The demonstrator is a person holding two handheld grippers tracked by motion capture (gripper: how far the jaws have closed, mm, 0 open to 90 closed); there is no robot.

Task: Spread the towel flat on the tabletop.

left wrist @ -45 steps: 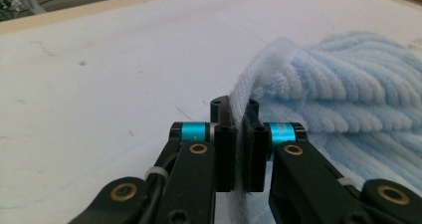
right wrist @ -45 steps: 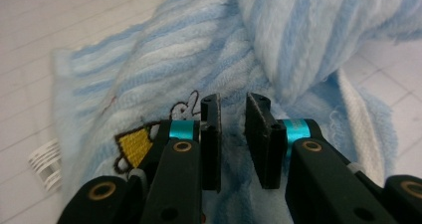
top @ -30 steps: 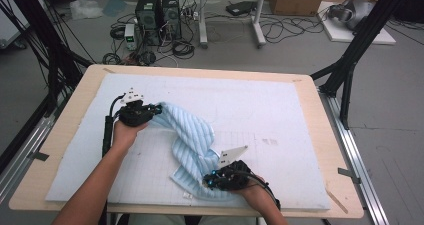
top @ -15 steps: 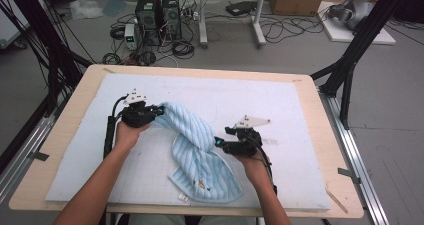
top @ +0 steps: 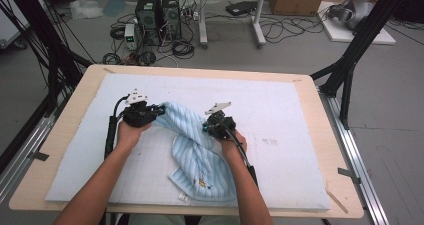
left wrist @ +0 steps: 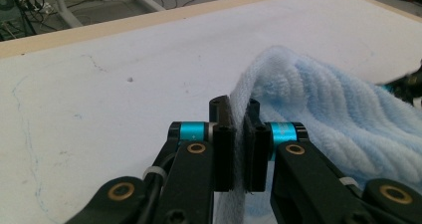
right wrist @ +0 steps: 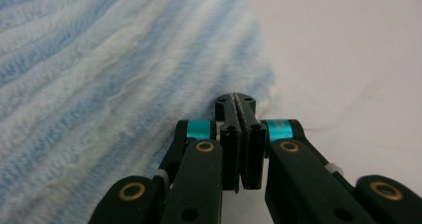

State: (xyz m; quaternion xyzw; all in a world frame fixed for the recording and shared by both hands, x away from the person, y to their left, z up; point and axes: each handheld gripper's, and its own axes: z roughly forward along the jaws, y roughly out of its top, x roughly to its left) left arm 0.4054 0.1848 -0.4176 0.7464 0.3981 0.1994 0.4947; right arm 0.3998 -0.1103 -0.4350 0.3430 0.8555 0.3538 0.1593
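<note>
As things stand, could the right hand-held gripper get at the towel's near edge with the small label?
Probably yes: the right hand-held gripper sits at the striped towel's right side, and the bare mat beside the label leaves the way free.

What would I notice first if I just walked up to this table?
Probably the fluffy blue-and-white striped towel, lying rumpled in the middle of the white mat. The left hand-held gripper pinches its far end, and the right hand-held gripper, jaws shut, sits at its right edge.

Towel [right wrist: 99, 84] cut off at edges
</note>
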